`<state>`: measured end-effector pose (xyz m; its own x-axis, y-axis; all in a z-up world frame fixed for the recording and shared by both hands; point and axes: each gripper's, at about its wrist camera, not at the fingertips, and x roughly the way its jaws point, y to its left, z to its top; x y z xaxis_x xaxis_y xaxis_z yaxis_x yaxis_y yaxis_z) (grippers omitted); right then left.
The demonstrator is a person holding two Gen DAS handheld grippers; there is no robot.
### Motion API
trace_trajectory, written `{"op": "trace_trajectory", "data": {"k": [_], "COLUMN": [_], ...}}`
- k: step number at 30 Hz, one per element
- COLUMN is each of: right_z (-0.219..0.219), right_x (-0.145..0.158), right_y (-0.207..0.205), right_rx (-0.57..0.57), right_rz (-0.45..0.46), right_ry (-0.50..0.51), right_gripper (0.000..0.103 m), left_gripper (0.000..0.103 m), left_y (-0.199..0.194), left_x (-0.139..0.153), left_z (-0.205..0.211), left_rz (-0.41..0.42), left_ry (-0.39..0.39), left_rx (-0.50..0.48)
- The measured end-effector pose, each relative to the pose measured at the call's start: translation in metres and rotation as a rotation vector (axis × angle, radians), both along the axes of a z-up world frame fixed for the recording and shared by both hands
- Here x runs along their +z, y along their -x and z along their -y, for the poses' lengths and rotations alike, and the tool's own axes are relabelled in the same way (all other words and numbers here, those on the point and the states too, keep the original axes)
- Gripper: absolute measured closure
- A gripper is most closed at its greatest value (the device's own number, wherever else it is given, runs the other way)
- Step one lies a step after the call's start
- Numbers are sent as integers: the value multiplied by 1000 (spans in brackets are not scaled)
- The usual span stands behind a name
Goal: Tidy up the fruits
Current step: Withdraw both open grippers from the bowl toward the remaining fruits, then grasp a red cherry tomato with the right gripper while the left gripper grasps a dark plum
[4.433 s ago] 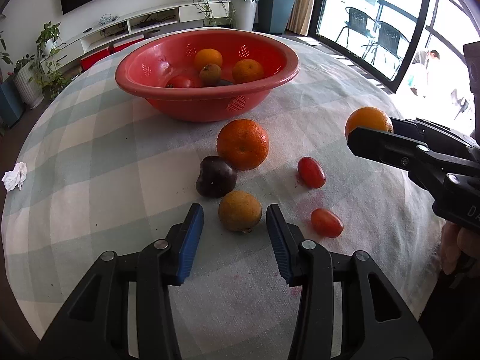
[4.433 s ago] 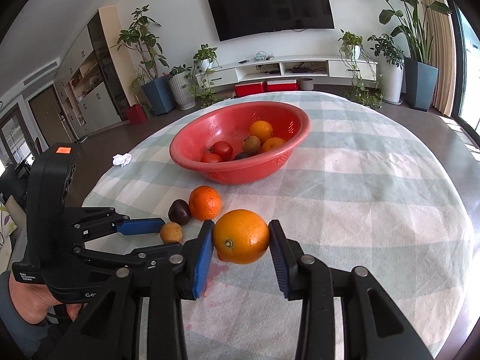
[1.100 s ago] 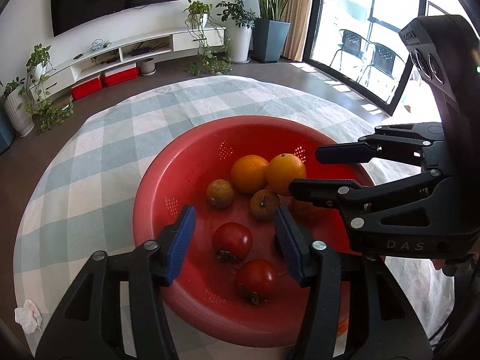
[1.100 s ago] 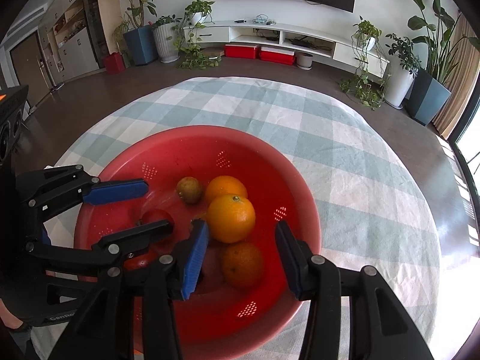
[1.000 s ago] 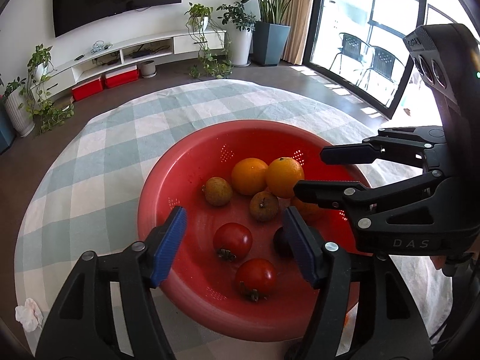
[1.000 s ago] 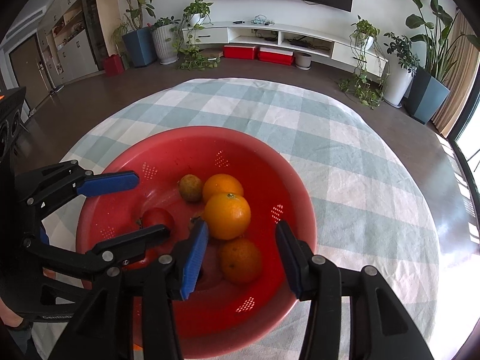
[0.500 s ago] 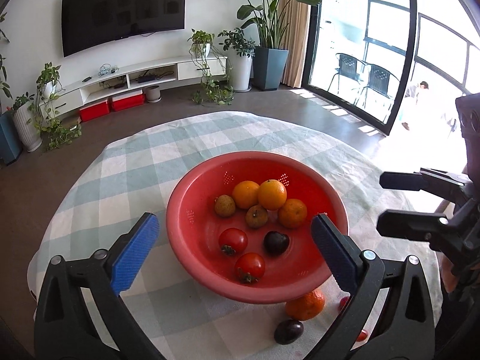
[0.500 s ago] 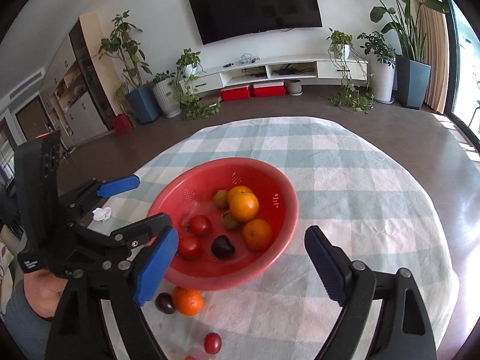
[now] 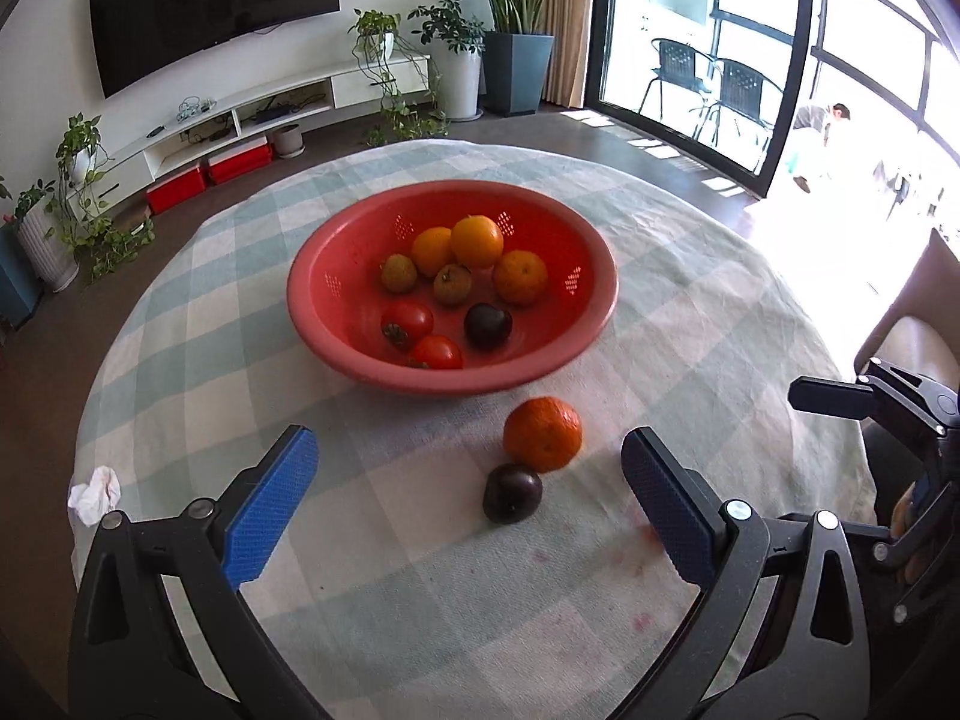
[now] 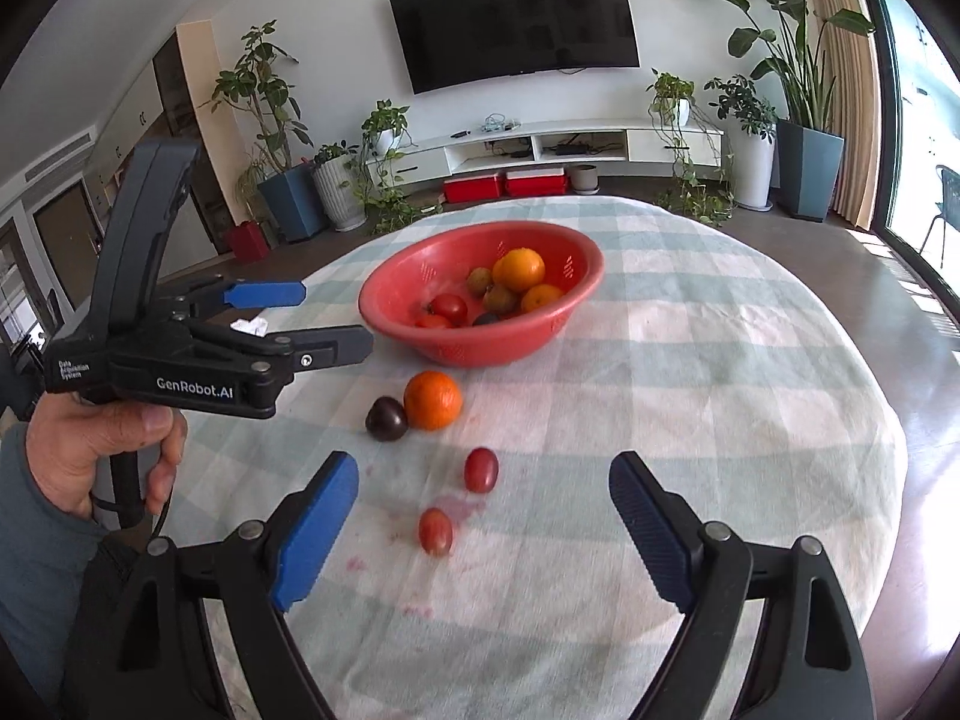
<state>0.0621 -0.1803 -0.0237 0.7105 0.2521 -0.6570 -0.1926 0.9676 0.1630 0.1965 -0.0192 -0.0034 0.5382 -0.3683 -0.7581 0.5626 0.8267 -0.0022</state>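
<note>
A red bowl (image 9: 336,336) (image 10: 390,324) in the middle of the round table holds oranges, brown fruits, tomatoes and a dark plum. On the cloth in front of it lie an orange (image 9: 542,433) (image 10: 432,399) touching a dark plum (image 9: 512,492) (image 10: 386,417), and two small red tomatoes (image 10: 480,469) (image 10: 435,531). My left gripper (image 9: 468,501) (image 10: 327,318) is open and empty, above the cloth near the orange and plum. My right gripper (image 10: 483,531) is open and empty above the two small tomatoes; its fingers (image 9: 834,399) show at the right edge of the left wrist view.
The table has a green and white checked cloth (image 9: 690,312) with pink stains (image 10: 450,504). A crumpled white tissue (image 9: 93,495) (image 10: 249,326) lies near the table's left edge. A chair (image 9: 924,324) stands at the right. Plants and a TV shelf stand beyond the table.
Both grippers released their fruit into the bowl, opened wide and pulled back from above the bowl toward the near side of the table.
</note>
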Motion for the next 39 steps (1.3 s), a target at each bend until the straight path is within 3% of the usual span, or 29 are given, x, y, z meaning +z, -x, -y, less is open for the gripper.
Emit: {"op": "trace_trajectory", "data": {"k": [4, 10, 17, 31, 35, 39], "right_z": [-9, -27, -38, -48, -44, -41], "right_x": [-15, -26, -40, -47, -46, -44], "right_y": [-4, -9, -22, -25, -23, -22], "right_rx": [31, 79, 95, 115, 124, 125], "right_rz": [-67, -117, -188, -208, -209, -204], "right_ry": [16, 73, 122, 195, 177, 162], "right_gripper": [32, 37, 62, 74, 83, 83], "left_gripper": [0, 0, 0, 0, 0, 0], "left_y": [12, 8, -4, -10, -11, -12], "left_x": [-12, -17, -27, -30, -31, -33], "left_z": [-4, -18, -31, -32, -30, -28], "left_rz": [-26, -36, -73, -89, -91, -99], "left_ry": [0, 13, 9, 20, 17, 14], "left_rx": [4, 49, 91, 95, 91, 82]}}
